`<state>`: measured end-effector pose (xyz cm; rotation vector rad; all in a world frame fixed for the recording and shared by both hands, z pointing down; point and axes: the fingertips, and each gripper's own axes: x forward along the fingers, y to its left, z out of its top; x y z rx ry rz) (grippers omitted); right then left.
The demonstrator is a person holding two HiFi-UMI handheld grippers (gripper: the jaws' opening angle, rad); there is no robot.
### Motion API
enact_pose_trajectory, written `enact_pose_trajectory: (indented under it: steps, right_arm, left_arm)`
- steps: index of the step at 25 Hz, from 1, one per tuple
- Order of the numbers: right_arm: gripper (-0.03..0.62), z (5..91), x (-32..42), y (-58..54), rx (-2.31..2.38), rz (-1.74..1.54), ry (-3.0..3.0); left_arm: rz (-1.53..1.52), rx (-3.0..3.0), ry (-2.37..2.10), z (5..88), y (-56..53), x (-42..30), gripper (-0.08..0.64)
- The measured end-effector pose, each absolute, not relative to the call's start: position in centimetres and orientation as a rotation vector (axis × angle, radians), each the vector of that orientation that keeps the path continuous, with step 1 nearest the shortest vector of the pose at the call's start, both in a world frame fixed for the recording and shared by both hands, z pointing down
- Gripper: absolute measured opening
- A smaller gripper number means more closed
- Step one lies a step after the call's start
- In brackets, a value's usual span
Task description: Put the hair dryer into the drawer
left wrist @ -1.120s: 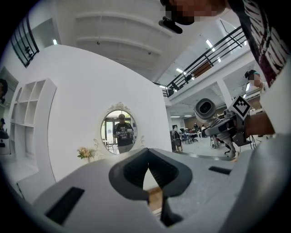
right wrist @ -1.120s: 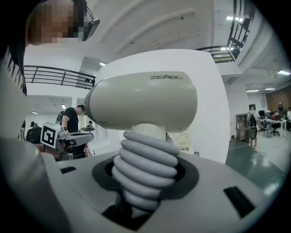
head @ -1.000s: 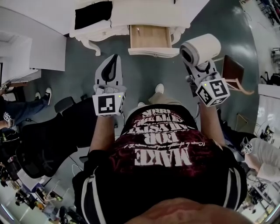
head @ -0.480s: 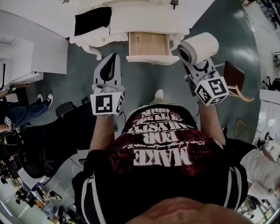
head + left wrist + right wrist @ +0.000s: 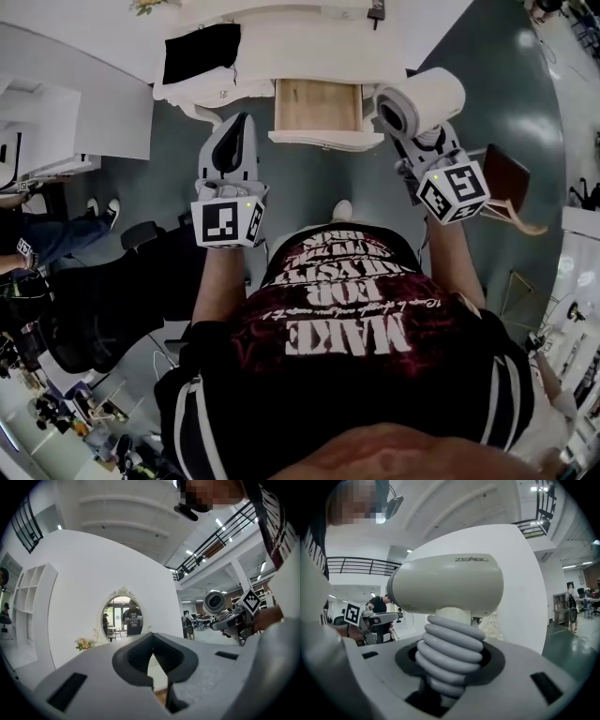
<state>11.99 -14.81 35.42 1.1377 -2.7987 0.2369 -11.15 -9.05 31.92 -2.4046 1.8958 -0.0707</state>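
The hair dryer [image 5: 427, 98] sits in the right tool [image 5: 422, 141], whose jaws are clamped about half-wide on its ribbed grey handle [image 5: 450, 653], with the cream barrel above them. Over the last second the person has walked both tools towards the white bench [image 5: 300, 37]. The open wooden drawer [image 5: 319, 103] has drawn nearer, and the dryer now hangs in the air just to its right, not yet over it. The carry looks almost done; lowering it in seems the next step. The barrel's long axis lies about level and crosswise to the tool, its dark round end facing left. The left tool [image 5: 246, 120] is closed and empty.
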Motion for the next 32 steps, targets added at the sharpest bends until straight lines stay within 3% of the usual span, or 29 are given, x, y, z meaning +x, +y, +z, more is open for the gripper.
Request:
enact_pose_trajectory:
  steps: [18, 32]
  right_arm:
    - [0.184, 36.2, 15.3, -19.6, 1.026, 0.266, -2.846]
    - [0.184, 37.6, 13.1, -19.6, 0.968, 0.301, -2.860]
  left_arm:
    - [-0.087, -2.288, 1.999, 31.4, -11.8, -7.9, 0.003]
    - [-0.145, -2.251, 2.040, 32.3, -10.9, -9.8, 0.003]
